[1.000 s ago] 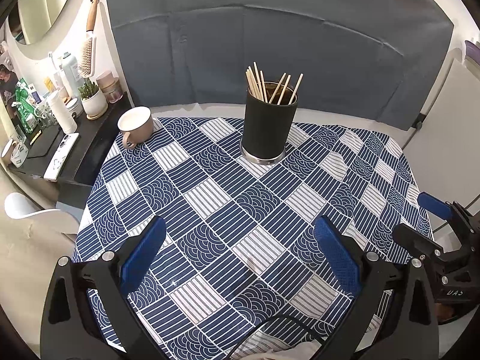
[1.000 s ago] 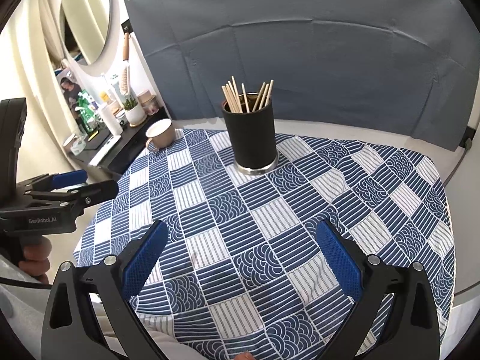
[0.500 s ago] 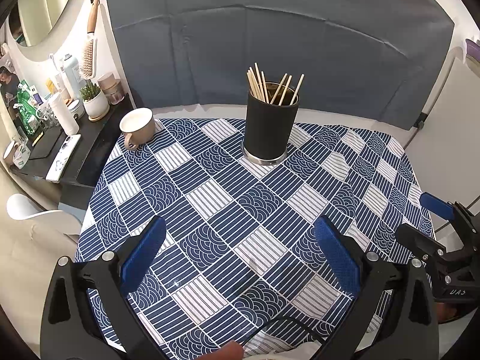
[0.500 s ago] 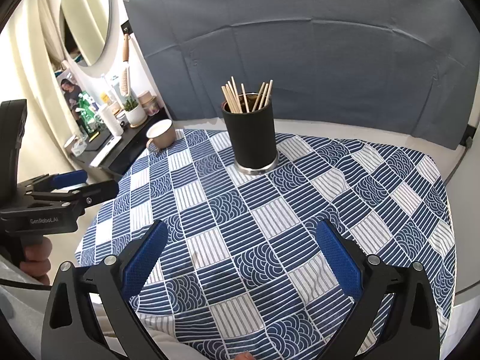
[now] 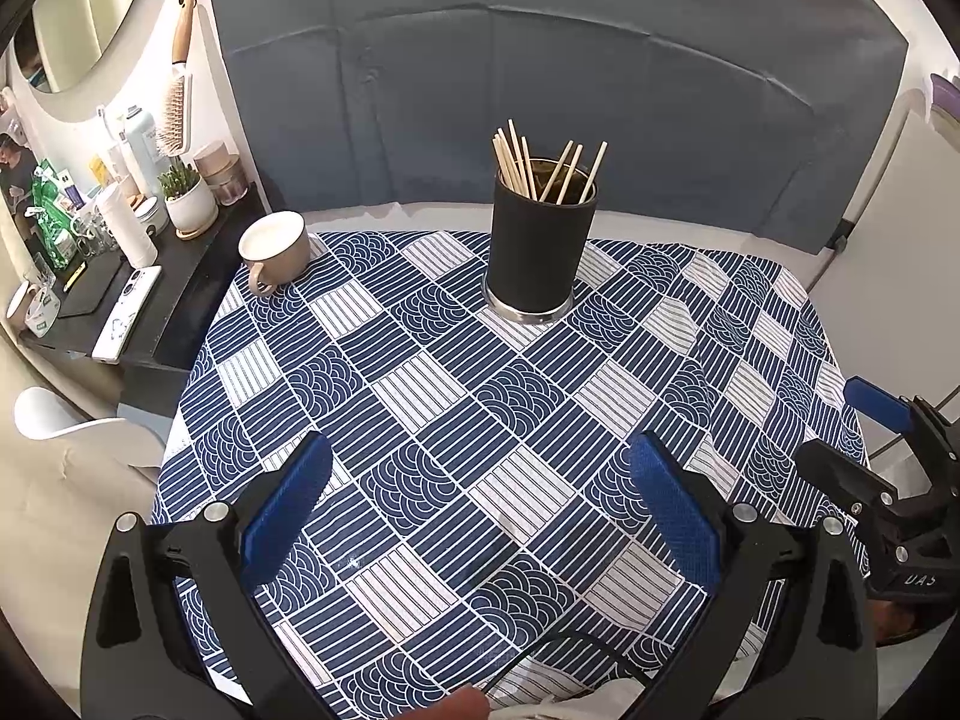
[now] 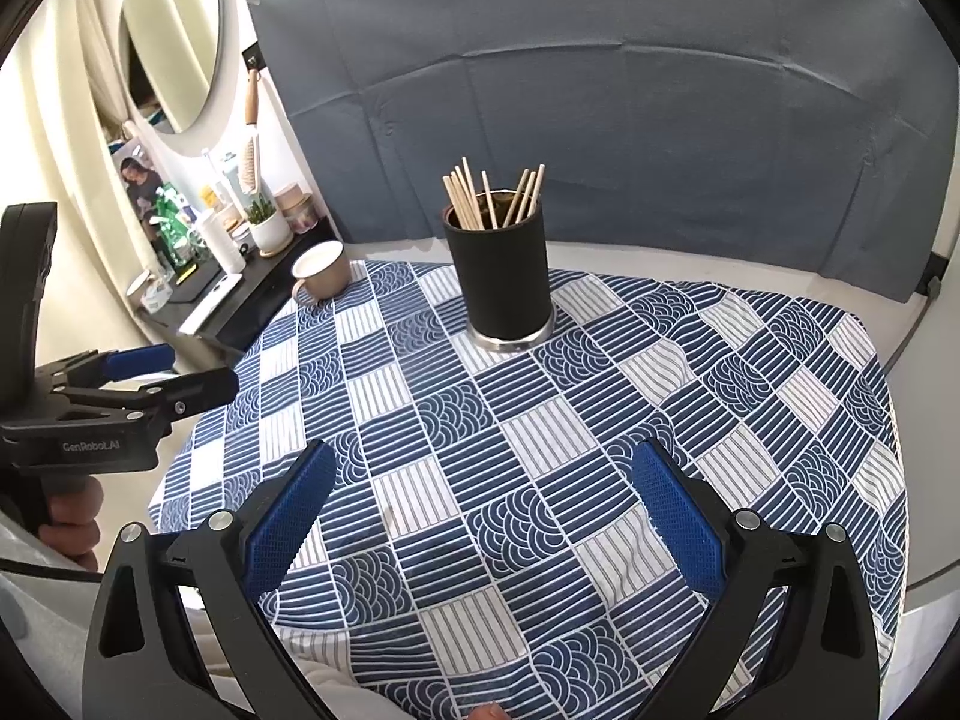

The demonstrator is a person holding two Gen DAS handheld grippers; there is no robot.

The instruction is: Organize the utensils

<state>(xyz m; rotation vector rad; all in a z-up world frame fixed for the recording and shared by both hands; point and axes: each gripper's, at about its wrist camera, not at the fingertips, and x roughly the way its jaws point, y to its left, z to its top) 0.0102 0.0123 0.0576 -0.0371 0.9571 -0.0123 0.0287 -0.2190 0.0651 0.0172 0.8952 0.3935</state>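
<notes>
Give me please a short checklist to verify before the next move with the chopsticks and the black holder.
1. Left gripper jaws open and holding nothing: ok.
2. Right gripper jaws open and holding nothing: ok.
3. Black holder upright on the checked tablecloth: ok.
4. Chopsticks all standing inside the holder, none lying on the cloth: ok.
5. Beige mug apart from the holder, at the cloth's far left corner: ok.
6. Holder steady enough not to tip when touched: cannot tell.
</notes>
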